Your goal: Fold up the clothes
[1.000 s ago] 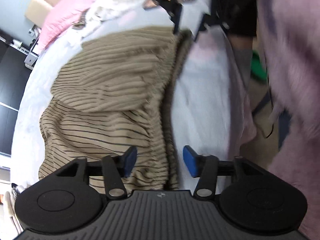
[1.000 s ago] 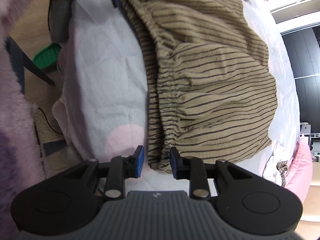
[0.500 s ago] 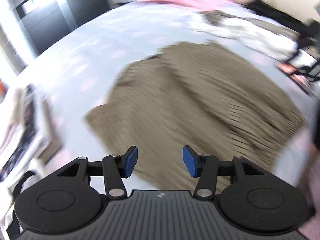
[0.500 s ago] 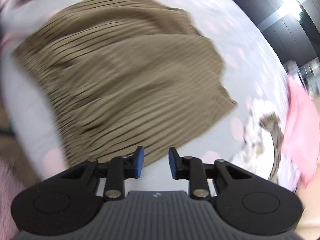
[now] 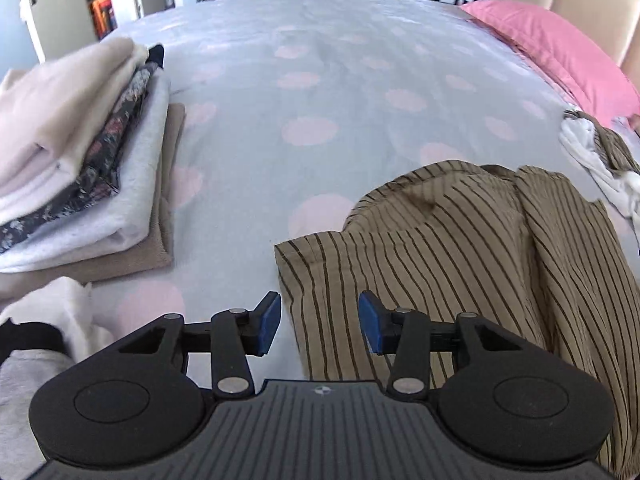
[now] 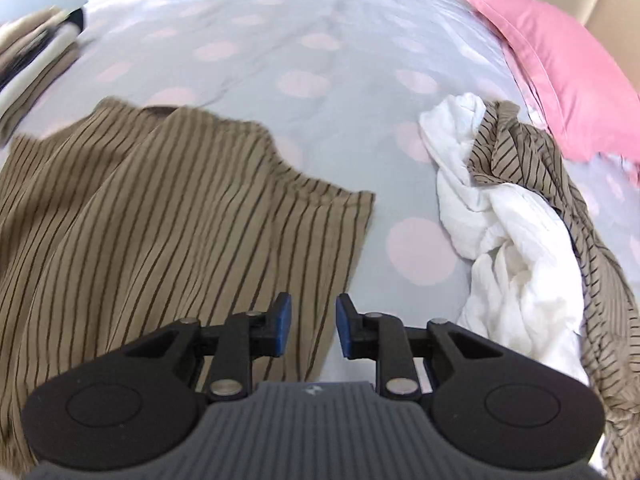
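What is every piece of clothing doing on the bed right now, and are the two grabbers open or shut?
Striped brown garment: lying partly folded and rumpled on the bed, held by neither gripper.
Stack of clothes: folded, piled neatly.
White garment: crumpled, unfolded, tangled with another striped piece.
Pink pillow: lying at the head of the bed.
Left gripper: open, empty, jaws have just been closing.
Right gripper: open, empty, jaws have just been closing.

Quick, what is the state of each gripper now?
Left gripper: open, holding nothing, jaws just closing.
Right gripper: open, holding nothing, jaws closing slightly.
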### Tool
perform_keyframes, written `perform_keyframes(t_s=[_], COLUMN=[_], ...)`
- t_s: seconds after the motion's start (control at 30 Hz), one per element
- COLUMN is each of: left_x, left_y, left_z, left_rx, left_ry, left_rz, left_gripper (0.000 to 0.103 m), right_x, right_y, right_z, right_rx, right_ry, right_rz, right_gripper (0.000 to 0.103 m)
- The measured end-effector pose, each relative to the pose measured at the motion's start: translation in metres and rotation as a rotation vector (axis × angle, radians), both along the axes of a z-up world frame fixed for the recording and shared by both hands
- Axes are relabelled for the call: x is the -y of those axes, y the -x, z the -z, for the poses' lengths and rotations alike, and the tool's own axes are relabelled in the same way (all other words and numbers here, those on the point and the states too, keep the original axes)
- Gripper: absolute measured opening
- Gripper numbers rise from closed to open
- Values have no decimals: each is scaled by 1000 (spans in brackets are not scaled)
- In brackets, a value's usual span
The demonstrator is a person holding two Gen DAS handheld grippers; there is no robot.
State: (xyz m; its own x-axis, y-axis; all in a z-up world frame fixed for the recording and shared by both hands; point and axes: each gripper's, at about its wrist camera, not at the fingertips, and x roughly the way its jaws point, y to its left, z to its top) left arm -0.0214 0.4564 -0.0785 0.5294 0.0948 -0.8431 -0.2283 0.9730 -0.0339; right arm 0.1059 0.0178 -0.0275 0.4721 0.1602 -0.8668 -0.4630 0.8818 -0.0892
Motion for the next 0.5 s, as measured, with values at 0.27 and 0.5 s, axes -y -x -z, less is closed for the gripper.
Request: perform_keyframes(t_s=[0.27, 0.5], left_x=[-14, -21], left_y=[-31, -43], left_z=[36, 44], left_rx=[-43, -40], left_ry=[57, 114], left_rz=[-68, -108], left_gripper=[41, 41], right_x=[-1, -11], right_y=[-64, -87], right_z=[25, 46], right_rx=[-69, -118], right_ry=[-94, -100], right_rz=[161, 208], right_gripper=[27, 29])
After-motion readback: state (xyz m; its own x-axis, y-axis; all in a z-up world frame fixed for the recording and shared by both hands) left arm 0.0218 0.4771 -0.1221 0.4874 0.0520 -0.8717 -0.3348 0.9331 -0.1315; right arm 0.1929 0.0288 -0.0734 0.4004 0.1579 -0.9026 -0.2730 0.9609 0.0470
